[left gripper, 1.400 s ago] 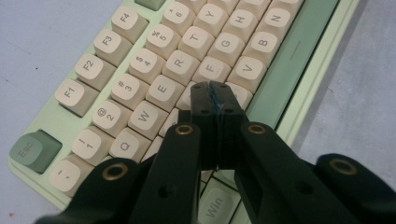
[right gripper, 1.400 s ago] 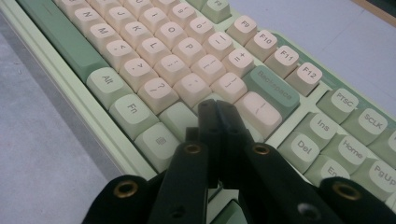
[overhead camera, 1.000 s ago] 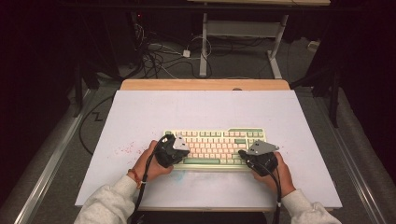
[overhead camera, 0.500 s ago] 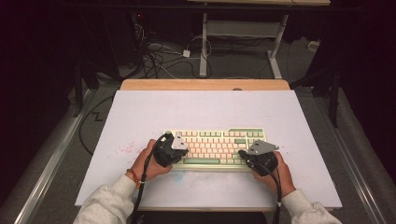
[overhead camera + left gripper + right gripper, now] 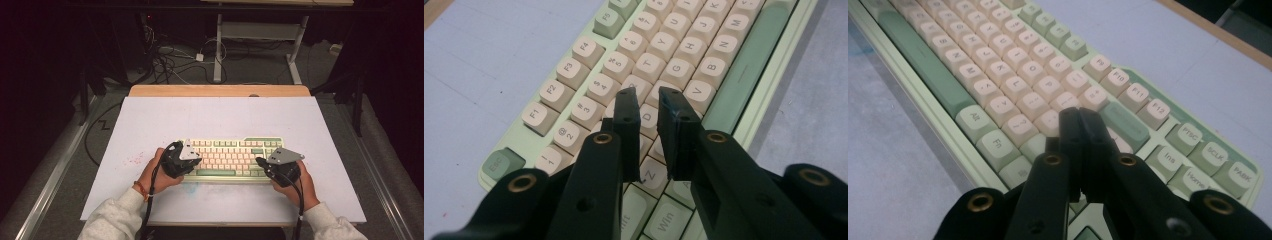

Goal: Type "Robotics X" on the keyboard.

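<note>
At 6 o'clock on the table (image 5: 150, 120), over the keyboard (image 5: 235, 155): right gripper (image 5: 1080, 117) closed, left gripper (image 5: 649, 107) just been opening, empty — its spread tips could hit two keys.

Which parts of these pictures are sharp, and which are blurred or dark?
High view: the table is evenly lit, the room behind very dark. Left gripper view: the keyboard legends read sharply; the jaw bases at the bottom are soft. Right gripper view: far keys blur, and the near table surface carries a soft sheen.

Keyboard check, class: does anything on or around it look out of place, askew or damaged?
Little stands out: the keyboard lies square on the table, no keys visibly missing. Only faint reddish specks mark the sheet left of it.
</note>
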The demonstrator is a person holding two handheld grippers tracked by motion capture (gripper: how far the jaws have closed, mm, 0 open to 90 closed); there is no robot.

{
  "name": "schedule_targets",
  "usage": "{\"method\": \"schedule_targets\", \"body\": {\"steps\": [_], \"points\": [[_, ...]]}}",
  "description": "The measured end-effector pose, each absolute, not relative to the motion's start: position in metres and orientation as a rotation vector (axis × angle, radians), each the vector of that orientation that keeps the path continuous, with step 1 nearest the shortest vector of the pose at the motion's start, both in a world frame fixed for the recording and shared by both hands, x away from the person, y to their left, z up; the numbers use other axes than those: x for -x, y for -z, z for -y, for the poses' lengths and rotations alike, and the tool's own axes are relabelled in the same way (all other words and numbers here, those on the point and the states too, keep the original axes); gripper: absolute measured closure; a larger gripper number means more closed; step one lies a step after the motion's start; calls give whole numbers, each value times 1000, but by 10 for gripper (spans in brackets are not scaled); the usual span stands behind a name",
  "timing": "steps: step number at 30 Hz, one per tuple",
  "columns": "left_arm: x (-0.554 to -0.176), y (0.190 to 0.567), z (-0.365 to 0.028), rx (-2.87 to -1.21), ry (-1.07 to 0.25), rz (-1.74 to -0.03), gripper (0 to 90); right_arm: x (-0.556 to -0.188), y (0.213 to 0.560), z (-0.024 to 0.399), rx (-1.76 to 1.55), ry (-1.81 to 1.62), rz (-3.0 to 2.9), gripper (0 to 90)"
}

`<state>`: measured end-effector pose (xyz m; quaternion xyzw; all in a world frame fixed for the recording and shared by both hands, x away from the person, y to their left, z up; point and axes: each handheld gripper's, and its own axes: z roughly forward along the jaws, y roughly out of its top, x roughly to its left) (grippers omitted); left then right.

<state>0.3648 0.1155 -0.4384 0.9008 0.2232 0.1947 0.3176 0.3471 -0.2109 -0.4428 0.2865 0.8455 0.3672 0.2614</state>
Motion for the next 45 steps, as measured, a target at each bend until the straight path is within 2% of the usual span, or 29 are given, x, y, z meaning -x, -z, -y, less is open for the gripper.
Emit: {"method": "schedule_targets", "body": {"steps": [2, 6, 8, 15, 18, 23, 28, 33, 37, 45], "points": [[-365, 438, -116, -2359, -514, -590, 729, -347, 440, 211, -774, -1006, -2282, 888], [-364, 437, -117, -2333, -542, -600, 620, -347, 437, 211, -775, -1023, -2271, 882], [-362, 437, -117, -2303, -579, -613, 535, -346, 436, 210, -779, -1028, -2270, 874], [-358, 434, -117, -2257, -625, -617, 357, -345, 432, 210, -782, -1049, -2247, 816], [-357, 433, -118, -2238, -637, -614, 288, -345, 431, 210, -796, -1058, -2231, 758], [-355, 434, -118, -2221, -637, -609, 217, -346, 430, 212, -806, -1063, -2211, 579], [-353, 434, -117, -2203, -677, -604, 180, -347, 430, 212, -826, -1081, -2163, 354], [-351, 434, -115, -2203, -694, -596, 179, -347, 430, 209, -843, -1074, -2135, 239], [-348, 432, -114, -2207, -705, -583, 180, -344, 428, 207, -833, -1078, -2134, 209], [-341, 428, -118, -2208, -752, -579, 172, -337, 425, 205, -803, -1048, -2118, 211]]}}
